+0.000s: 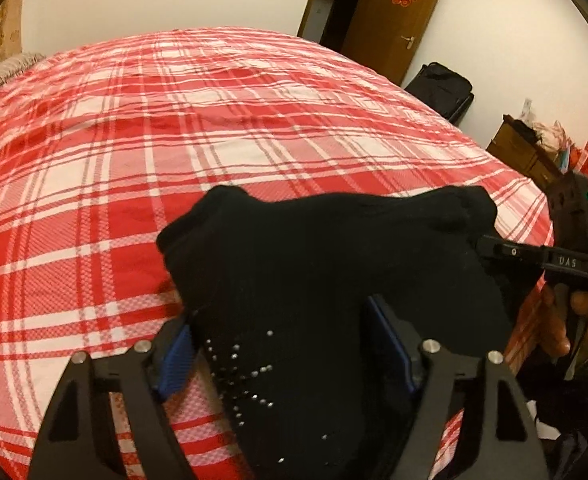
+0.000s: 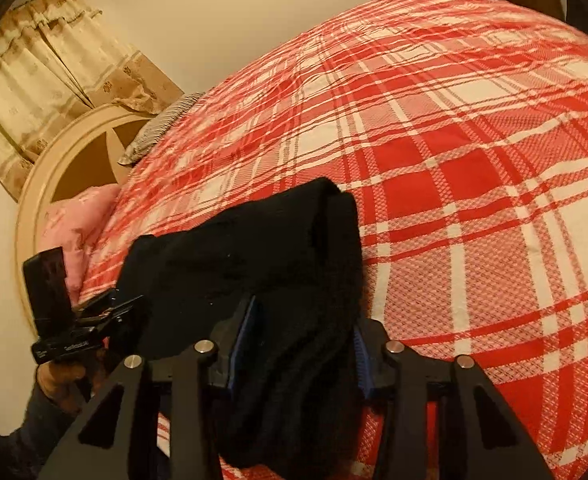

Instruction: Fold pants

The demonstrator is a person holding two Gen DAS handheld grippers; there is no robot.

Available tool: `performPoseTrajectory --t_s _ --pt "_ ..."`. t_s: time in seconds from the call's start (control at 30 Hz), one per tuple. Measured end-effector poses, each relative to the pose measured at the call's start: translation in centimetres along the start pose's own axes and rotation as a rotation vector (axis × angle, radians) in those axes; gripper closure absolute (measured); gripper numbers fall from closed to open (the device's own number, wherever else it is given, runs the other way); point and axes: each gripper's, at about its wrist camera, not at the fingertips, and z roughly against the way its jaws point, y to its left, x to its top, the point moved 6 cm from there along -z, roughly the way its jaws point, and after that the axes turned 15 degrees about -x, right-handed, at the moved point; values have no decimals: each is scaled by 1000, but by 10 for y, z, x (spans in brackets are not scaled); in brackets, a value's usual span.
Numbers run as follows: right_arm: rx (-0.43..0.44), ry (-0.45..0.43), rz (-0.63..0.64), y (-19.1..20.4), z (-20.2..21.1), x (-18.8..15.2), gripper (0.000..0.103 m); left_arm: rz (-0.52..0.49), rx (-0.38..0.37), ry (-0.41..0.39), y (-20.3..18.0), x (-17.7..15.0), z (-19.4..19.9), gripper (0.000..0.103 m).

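Observation:
The black pants (image 1: 326, 264) with small silver studs hang bunched between both grippers above the red plaid bed (image 1: 174, 120). My left gripper (image 1: 286, 344) is shut on a thick wad of the pants, its blue pads pressed on either side. My right gripper (image 2: 298, 344) is shut on the other end of the pants (image 2: 262, 248); the fabric drapes over and hides its fingertips. The right gripper also shows at the right edge of the left wrist view (image 1: 494, 248), and the left one at the left of the right wrist view (image 2: 110, 312).
The plaid bedspread (image 2: 454, 160) fills the space ahead. A cream headboard (image 2: 46, 184), a pink pillow (image 2: 78, 220) and curtains stand at one end. A brown door (image 1: 394, 20), a black bag (image 1: 442, 88) and a cluttered cabinet (image 1: 522, 148) line the far wall.

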Motion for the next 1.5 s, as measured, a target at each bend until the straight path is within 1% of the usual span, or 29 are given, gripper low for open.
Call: performPoseTrajectory --t_s 0.03,0.07,0.1,0.17,0.2,0.27,0.37,0.47,0.57,0.67,0.77,0.9,1.17,1.37,1.4,1.5 --pt "1 0 -3 0 0 0 61 7 -10 -4 1 0 0 23" --pt "1 -6 -3 1 1 -1 61 13 -14 -10 2 0 0 26" --pt "1 -15 -2 3 2 0 64 14 -12 -13 2 0 1 28" --pt "24 -32 1 8 9 0 72 14 -12 -19 3 0 4 46" --pt "33 -39 6 10 12 0 74 29 -25 -24 5 0 7 49" --pt "27 -56 32 20 18 2 75 56 -50 -33 9 -1 12 62" --pt "24 -68 79 36 26 6 75 70 -67 -41 12 -2 17 71" --pt "18 -68 133 51 32 15 76 74 -74 -62 10 -2 25 76" --pt "6 -69 195 67 36 28 76 87 -89 -89 11 0 35 79" --pt "-1 -61 272 87 33 44 76 94 -88 -125 14 3 50 79" --pt "-11 -41 358 111 20 59 77 117 -78 -170 25 6 68 80" --pt "3 -13 452 149 -3 77 77 152 -45 -228 49 10 96 80" --pt "72 4 574 237 -49 95 78 200 72 -318 98 11 149 80" --pt "123 14 629 297 -82 103 78 259 157 -372 143 6 186 80" --pt "136 13 631 307 -88 105 83 268 171 -378 150 4 191 80" --pt "184 16 620 332 -103 110 84 303 204 -391 174 -1 205 81"
